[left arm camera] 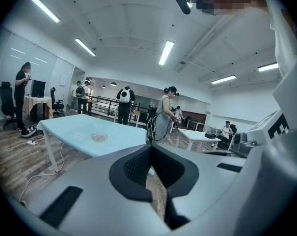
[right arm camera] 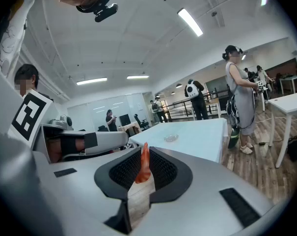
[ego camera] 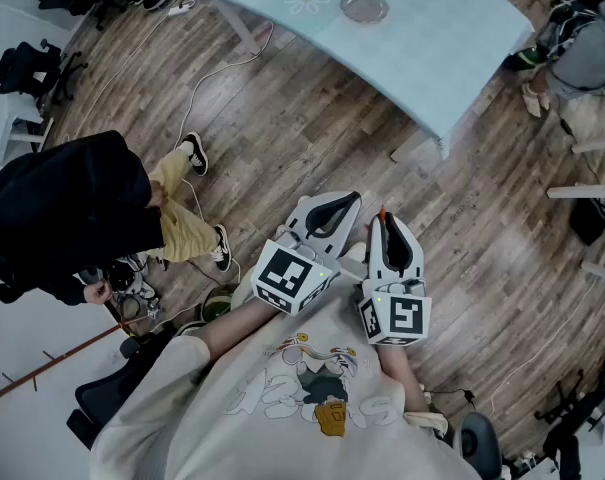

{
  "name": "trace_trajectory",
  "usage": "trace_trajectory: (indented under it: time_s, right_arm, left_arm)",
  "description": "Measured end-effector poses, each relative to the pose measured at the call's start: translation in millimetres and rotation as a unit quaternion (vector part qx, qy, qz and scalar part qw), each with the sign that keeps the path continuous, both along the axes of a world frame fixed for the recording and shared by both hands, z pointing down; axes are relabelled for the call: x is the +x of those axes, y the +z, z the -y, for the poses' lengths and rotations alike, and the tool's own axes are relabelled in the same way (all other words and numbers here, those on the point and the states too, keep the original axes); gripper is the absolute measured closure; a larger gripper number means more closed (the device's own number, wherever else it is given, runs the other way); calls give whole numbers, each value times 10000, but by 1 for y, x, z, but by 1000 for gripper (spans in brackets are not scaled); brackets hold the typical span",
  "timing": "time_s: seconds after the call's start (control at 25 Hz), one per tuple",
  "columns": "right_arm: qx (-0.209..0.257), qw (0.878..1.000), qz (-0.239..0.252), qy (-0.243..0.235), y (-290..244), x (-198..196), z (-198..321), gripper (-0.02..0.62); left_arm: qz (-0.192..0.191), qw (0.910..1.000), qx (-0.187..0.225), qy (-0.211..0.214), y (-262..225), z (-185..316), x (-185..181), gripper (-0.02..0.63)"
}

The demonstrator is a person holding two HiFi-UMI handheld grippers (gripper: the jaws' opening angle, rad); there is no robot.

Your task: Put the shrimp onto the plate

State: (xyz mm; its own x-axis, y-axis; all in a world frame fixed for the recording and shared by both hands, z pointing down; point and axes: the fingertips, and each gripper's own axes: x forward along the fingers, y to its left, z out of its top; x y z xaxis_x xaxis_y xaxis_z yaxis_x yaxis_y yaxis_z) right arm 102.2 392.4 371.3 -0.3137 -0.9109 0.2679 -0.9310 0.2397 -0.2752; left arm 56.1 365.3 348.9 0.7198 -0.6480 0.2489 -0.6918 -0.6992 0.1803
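Note:
In the head view both grippers are held close to my chest, over the wooden floor and well short of the table. My right gripper (ego camera: 382,216) (right arm camera: 144,157) is shut on an orange shrimp (right arm camera: 145,164), whose tip (ego camera: 381,211) pokes out past the jaws. Beside it, my left gripper (ego camera: 348,201) (left arm camera: 149,152) is shut with nothing in it. The small round glass plate (ego camera: 364,7) (left arm camera: 99,137) (right arm camera: 171,138) lies empty on the pale blue table (ego camera: 432,58) (left arm camera: 69,129) (right arm camera: 197,139), far ahead of both grippers.
A person in black top and yellow trousers (ego camera: 102,208) stands at my left. Cables (ego camera: 207,78) trail over the wood floor near the table leg (ego camera: 244,34). Other people (right arm camera: 239,97) stand beyond the table, and a white desk (right arm camera: 293,104) is at the right.

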Motion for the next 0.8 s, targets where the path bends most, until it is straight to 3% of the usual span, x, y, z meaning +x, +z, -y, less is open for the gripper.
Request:
trace_trajectory:
  time_s: [0.28,0.56,0.8]
  right_arm:
    - [-78,9990,-139,-426,3,-46,8,525]
    - [-11,9990,7,-440,-3,-77,46,525]
    - [94,9986,-81,-512,-10,-127,88,525]
  left_arm:
    - [49,9995,-100,-305,7,4,-52,603]
    - [-57,9992,-15,-383,4,37,-85,603]
    - [-136,9990,16,-431,2,75,-138,603]
